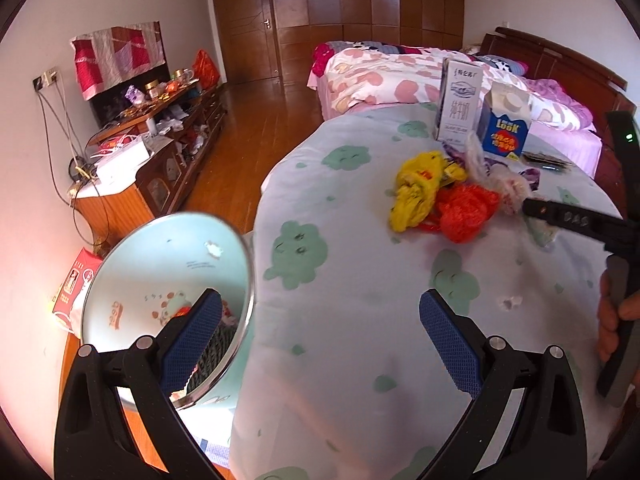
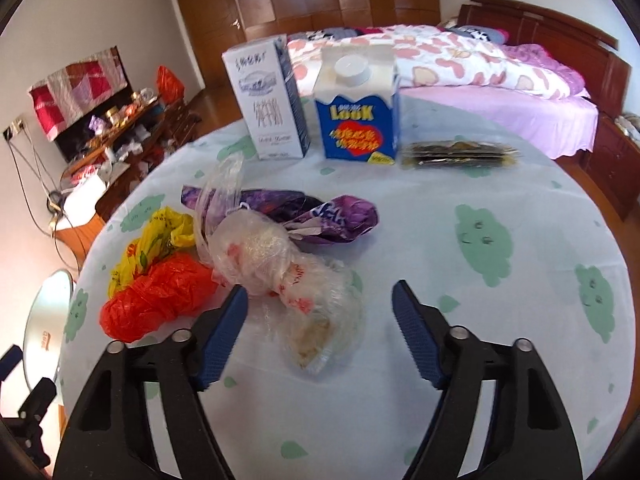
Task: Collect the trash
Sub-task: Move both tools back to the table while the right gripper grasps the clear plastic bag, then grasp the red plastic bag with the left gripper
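1. Bedroom around you: a round worktop (image 2: 400, 420) under a pale cloth with green cloud prints, a bed (image 2: 460, 64) with a pink heart quilt behind it, and wooden wardrobes along the far wall.
2. Your trash lies in a loose heap on the worktop's left half: a crumpled clear plastic bag (image 2: 280, 276) with red print, a scrunched orange bag (image 2: 156, 300) touching its left side, a yellow bag (image 2: 156, 236) just behind the orange one, and a purple wrapper (image 2: 320, 216) behind the clear bag.
3. Two cartons stand upright at the far edge: a tall white carton (image 2: 268, 100) and, just to its right, a blue carton (image 2: 356, 108) with a white cap on top. A flat dark packet (image 2: 460, 154) lies to the right of them.
4. Your bin (image 1: 132, 268) sits off the worktop's left edge, tilted towards the left wrist view; some crumpled scraps lie in its bottom, too hidden to identify.
5. Your left tool (image 1: 320, 336) is wide open and holds nothing, near the bin's rim.
6. Your right tool (image 2: 318, 332) is wide open too, empty, its left pad beside the clear bag.
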The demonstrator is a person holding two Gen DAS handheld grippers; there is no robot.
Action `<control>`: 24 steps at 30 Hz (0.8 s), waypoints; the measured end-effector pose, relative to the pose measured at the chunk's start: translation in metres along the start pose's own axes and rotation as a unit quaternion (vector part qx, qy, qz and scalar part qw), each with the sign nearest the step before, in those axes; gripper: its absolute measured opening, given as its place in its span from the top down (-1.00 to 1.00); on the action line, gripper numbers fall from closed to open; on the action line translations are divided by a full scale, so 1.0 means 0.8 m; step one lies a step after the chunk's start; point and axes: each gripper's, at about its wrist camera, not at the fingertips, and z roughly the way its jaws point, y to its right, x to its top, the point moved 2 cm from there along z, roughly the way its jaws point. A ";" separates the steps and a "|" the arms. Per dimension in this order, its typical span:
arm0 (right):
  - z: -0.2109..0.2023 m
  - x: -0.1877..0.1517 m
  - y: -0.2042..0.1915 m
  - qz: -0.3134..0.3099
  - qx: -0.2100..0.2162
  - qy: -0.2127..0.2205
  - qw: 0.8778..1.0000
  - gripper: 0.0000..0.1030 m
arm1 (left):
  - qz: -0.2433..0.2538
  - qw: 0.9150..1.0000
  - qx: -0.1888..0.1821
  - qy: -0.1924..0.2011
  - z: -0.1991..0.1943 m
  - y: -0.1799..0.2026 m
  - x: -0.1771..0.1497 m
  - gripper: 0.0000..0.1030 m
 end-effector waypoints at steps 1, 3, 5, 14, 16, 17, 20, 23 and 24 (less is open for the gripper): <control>0.002 -0.001 -0.001 -0.005 0.008 -0.006 1.000 -0.09 | 0.003 1.000 -0.003 0.002 0.000 0.004 0.004 -0.88; 0.002 -0.002 -0.001 -0.005 0.019 -0.009 1.000 0.27 | 0.009 1.000 -0.009 0.008 0.001 0.015 0.012 -0.88; -0.002 -0.003 0.000 -0.005 0.030 -0.004 1.000 0.45 | 0.014 1.000 -0.017 0.011 0.003 0.024 0.018 -0.88; -0.067 -0.026 0.041 0.049 0.013 0.071 0.996 0.50 | 0.041 0.997 -0.060 0.033 0.020 0.085 0.049 -0.78; -0.081 -0.032 0.066 0.089 -0.011 0.086 0.992 0.50 | 0.054 0.996 -0.062 0.034 0.028 0.099 0.053 -0.72; -0.086 -0.036 0.072 0.100 -0.019 0.090 0.991 0.50 | 0.060 0.996 -0.062 0.032 0.032 0.105 0.054 -0.66; -0.096 -0.040 0.086 0.118 -0.024 0.097 0.988 0.50 | 0.073 0.995 -0.063 0.020 0.050 0.124 0.059 -0.47; -0.095 -0.047 0.092 0.129 -0.021 0.090 0.987 0.50 | 0.086 0.994 -0.064 0.006 0.069 0.142 0.061 -0.28; -0.094 -0.046 0.093 0.129 -0.020 0.089 0.987 0.50 | 0.089 0.994 -0.066 0.002 0.073 0.145 0.059 -0.12</control>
